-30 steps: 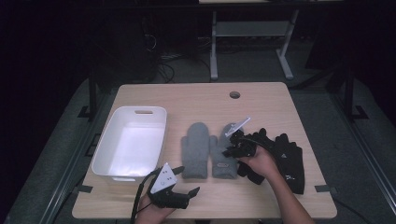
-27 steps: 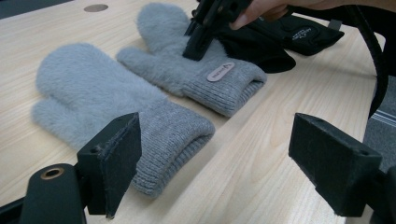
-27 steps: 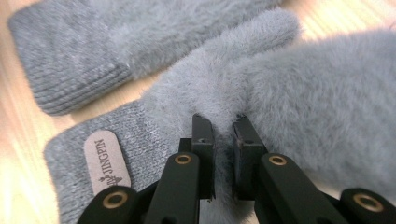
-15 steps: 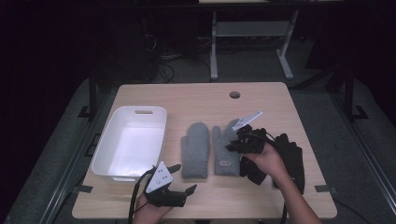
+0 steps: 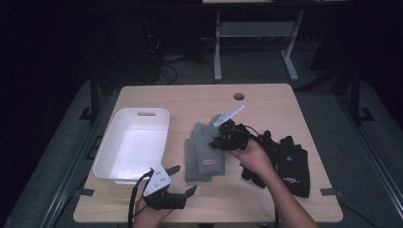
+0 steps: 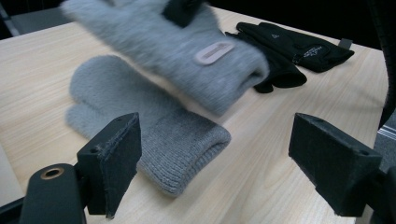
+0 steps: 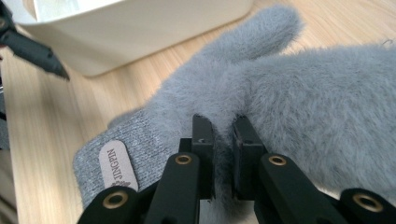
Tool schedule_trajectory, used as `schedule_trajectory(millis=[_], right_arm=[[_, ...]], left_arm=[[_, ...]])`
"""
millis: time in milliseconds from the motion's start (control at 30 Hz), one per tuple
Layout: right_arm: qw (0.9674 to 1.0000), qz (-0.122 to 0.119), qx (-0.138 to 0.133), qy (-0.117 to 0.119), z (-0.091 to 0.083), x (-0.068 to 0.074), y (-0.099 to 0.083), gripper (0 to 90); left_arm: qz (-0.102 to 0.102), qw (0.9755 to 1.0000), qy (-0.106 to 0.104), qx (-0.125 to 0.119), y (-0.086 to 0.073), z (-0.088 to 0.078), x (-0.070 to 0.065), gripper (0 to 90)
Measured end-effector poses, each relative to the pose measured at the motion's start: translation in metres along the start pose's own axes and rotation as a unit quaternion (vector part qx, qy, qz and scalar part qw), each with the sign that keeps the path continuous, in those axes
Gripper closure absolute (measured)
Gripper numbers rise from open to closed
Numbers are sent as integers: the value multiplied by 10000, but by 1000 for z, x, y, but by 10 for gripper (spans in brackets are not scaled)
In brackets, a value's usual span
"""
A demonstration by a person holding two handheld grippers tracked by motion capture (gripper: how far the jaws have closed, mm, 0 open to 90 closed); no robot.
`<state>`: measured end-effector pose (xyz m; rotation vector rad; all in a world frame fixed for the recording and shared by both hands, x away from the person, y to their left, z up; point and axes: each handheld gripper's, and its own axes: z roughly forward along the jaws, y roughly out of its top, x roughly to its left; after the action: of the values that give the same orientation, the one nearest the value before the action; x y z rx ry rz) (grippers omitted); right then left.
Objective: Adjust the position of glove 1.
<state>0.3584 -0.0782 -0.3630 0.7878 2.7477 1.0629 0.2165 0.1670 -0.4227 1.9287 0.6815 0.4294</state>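
Note:
Two grey mittens are at the table's middle. One mitten [image 5: 191, 166] [image 6: 140, 116] lies flat. My right gripper [image 5: 223, 137] [image 7: 223, 121] is shut on the other mitten [image 5: 209, 154] [image 7: 303, 93] [image 6: 187, 51], pinching its fluffy body and holding it tilted, partly over the flat one. Its cuff, with a small pink label, hangs toward the table. My left gripper [image 5: 183, 179] [image 6: 215, 154] is near the front edge, open wide with nothing between its jaws, pointing at the flat mitten's cuff.
A white tray [image 5: 107, 156] [image 7: 140, 32] stands at the left, with nothing seen inside. A pair of black gloves [image 5: 294, 166] [image 6: 299, 46] lies at the right, partly under the person's right hand. A round hole [image 5: 239, 96] is in the table's far side.
The right gripper has risen and shifted left, lifting its grey mitten off the table and over the other one. The left gripper has stayed about where it was.

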Motion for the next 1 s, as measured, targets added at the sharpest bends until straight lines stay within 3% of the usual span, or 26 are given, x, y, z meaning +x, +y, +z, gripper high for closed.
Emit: schedule_trajectory(millis=[233, 367, 1000], right_arm=[[9995, -137, 198, 195, 29, 3, 18, 823], [9992, -112, 307, 251, 39, 2, 20, 822], [9983, 163, 483, 270, 60, 0, 14, 785]], left_arm=[[-120, 9999, -27, -30, -1, -1, 0, 169], [-120, 9999, -43, -11, -1, 0, 0, 169], [-93, 9999, -73, 26, -1, 2, -2, 169]])
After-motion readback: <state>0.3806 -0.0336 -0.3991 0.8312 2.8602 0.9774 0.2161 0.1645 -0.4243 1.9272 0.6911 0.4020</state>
